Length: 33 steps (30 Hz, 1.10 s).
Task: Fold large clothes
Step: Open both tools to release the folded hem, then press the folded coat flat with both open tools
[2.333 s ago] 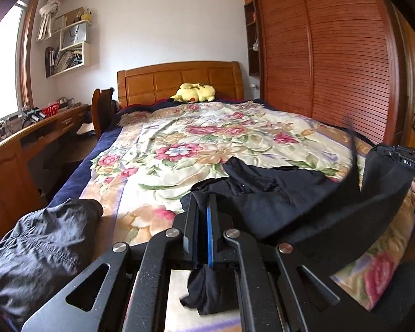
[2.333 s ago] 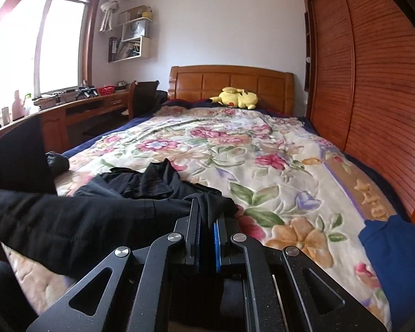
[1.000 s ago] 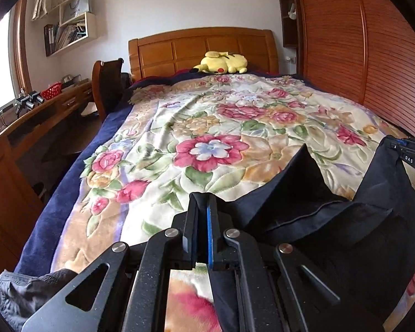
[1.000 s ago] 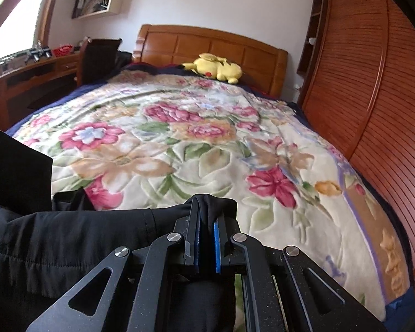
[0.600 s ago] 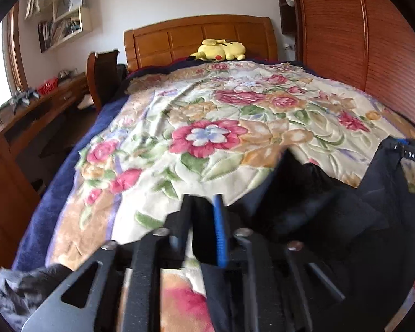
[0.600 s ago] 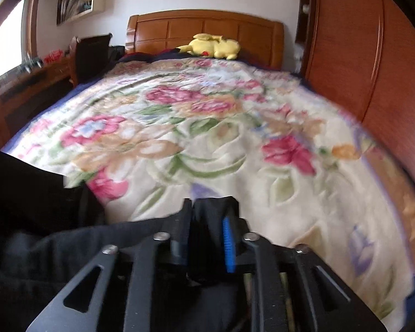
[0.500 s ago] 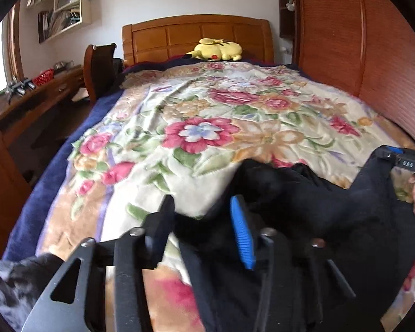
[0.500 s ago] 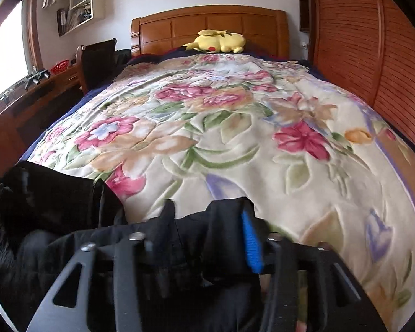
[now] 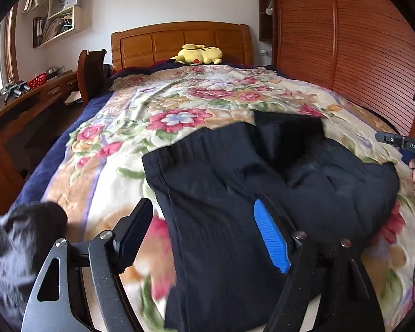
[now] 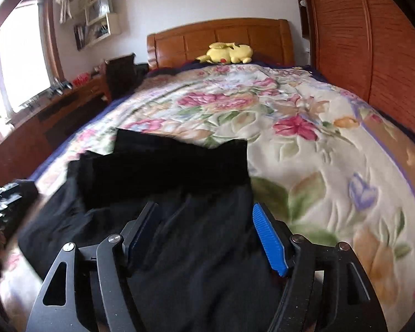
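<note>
so, left wrist view: left tool [image 9: 204, 232] has its jaws spread wide, nothing clamped between them. black garment [image 9: 262, 171] lies on the floral bedspread [image 9: 179, 102] near the foot of the bed, partly folded, a ribbed band along its far edge and a flap doubled over on top. the blue pad sits over the cloth, the black pad over bare bedspread just left of the garment's edge. crumpled dark grey garment [image 9: 16, 238] at lower left, blurred. right tool [image 9: 412, 149] shows at the right edge, a hand gripping its handle; its jaws are out of frame here. yellow plush toy [image 9: 199, 54] rests against the wooden headboard [image 9: 179, 38]. wooden counter [image 9: 27, 94] runs along the left wall, slatted wardrobe [image 9: 359, 41] on the right.

right wrist view: right tool [image 10: 204, 229] also gapes wide, holding nothing, both pads above the black garment [image 10: 179, 171], which lies flat on the bedspread [image 10: 304, 138] with a folded layer across its far part. frame is blurry. plush toy [image 10: 227, 51] at the headboard [image 10: 221, 38].
</note>
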Each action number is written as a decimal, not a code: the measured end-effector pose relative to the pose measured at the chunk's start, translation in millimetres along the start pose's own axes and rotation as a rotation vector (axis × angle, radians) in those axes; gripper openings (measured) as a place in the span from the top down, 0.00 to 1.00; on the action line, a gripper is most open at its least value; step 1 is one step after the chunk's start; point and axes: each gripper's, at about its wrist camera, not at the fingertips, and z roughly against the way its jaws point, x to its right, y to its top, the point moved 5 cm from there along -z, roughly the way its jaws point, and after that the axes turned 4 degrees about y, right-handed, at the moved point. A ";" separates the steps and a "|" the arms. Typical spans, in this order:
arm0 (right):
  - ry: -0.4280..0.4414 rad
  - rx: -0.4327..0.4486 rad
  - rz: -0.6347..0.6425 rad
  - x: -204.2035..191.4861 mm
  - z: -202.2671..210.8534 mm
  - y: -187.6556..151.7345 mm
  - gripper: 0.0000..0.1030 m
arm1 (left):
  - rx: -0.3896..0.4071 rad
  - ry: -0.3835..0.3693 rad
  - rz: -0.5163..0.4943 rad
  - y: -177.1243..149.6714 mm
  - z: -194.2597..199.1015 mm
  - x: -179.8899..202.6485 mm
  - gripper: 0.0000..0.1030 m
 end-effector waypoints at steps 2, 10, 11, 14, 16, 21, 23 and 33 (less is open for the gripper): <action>0.007 0.019 -0.019 3.7 12.7 -9.3 0.30 | -0.006 -0.002 0.013 -8.3 7.0 1.2 0.26; -0.074 0.057 0.044 10.8 36.0 -33.2 0.30 | 0.037 0.004 0.064 -30.6 23.4 11.8 0.26; -0.088 0.058 0.051 9.5 37.8 -35.1 0.30 | 0.040 0.010 0.063 -33.4 24.1 11.8 0.26; -0.121 0.039 0.092 11.0 39.3 -45.5 0.30 | 0.036 0.026 0.041 -42.1 22.4 12.2 0.26; -0.135 0.012 0.096 15.9 34.2 -53.2 0.30 | 0.023 0.027 0.043 -48.2 18.8 9.3 0.26; -0.147 -0.069 0.100 18.1 17.3 -63.8 0.30 | -0.019 0.014 0.057 -60.4 9.9 4.6 0.26; -0.155 -0.090 0.117 16.2 12.7 -62.5 0.30 | -0.030 0.012 0.066 -61.8 8.6 2.3 0.26; -0.161 -0.146 0.133 19.1 7.3 -72.9 0.29 | -0.071 0.020 0.064 -73.4 2.2 1.0 0.26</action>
